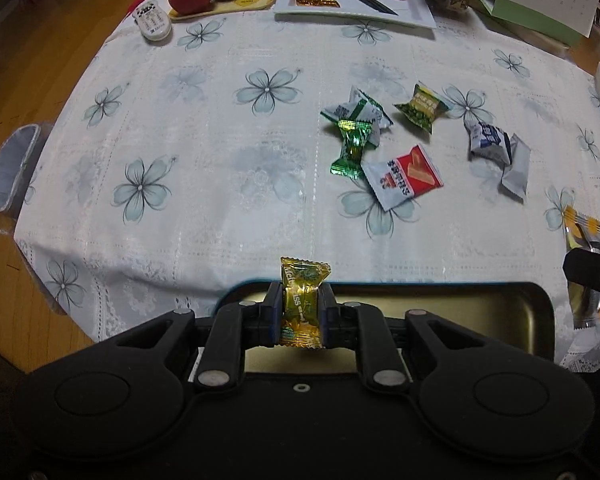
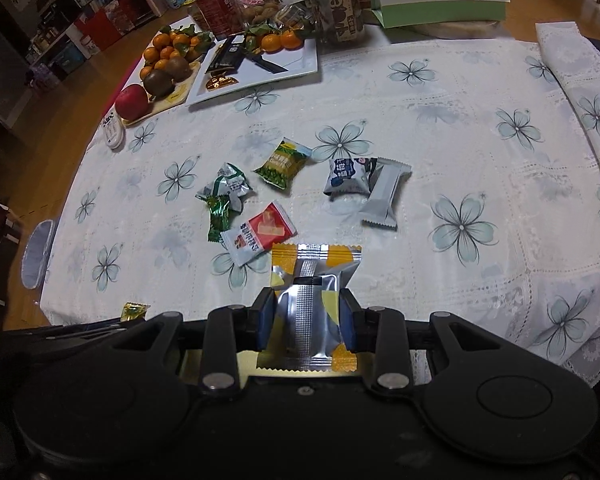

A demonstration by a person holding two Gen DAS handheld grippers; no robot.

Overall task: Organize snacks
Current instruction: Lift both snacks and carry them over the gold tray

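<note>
Clamping a gold candy (image 1: pixel 303 304), the left gripper (image 1: pixel 300 312) is held above a metal tin (image 1: pixel 532 320) at the bench (image 1: pixel 220 200) edge. A silver-and-orange packet (image 2: pixel 314 304) is grasped between the pads of the right gripper (image 2: pixel 308 320). Six loose snacks are seen ahead of both grippers, among them a red packet (image 1: pixel 404 176) and a green candy (image 1: pixel 350 148).

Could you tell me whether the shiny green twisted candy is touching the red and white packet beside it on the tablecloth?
Touching. In the right wrist view the green candy has its lower end against the red and white packet, with no cloth between them.
</note>
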